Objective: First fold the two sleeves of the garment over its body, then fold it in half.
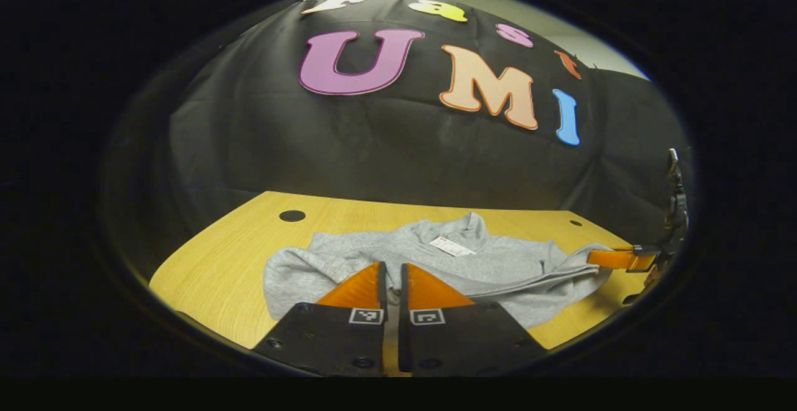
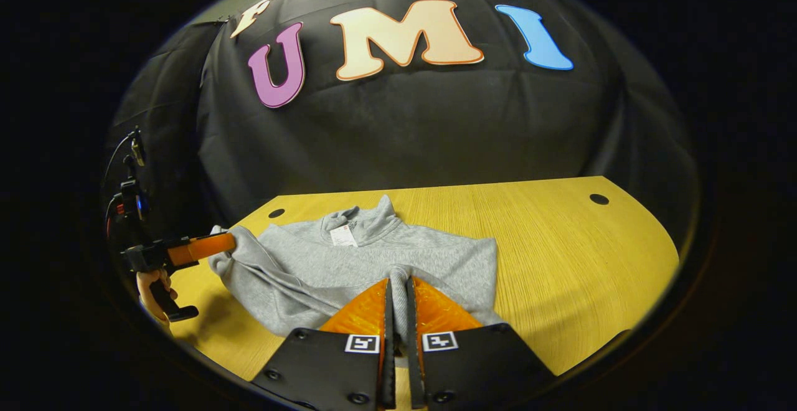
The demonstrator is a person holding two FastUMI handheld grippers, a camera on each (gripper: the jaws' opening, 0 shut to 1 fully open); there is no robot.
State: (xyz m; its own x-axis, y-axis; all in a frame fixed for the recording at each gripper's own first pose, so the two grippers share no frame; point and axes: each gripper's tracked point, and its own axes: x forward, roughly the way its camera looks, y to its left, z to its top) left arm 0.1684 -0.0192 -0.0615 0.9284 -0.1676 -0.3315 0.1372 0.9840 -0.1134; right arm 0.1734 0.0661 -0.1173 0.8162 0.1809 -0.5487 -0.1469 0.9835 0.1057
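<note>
Left gripper view shows the grey sweatshirt point(image 1: 436, 261) lying at 6 o'clock on the wooden table point(image 1: 212, 261), left gripper point(image 1: 392, 274) clenched on soft, light fleece that looks best taken by the cuffs. Right gripper view shows the right gripper point(image 2: 398, 292) pinching fabric, and a hand point(image 2: 152, 292)

We see a yellow wooden table point(image 2: 560, 255) with the booth's black cloth wall point(image 2: 405, 131) hanging directly behind its far edge. We count two round dark holes point(image 2: 599, 199) near the table's far corners in the right gripper view, one at each end. Above the cloth's top, a pale strip point(image 1: 560, 25) shows, perhaps a room wall.
</note>
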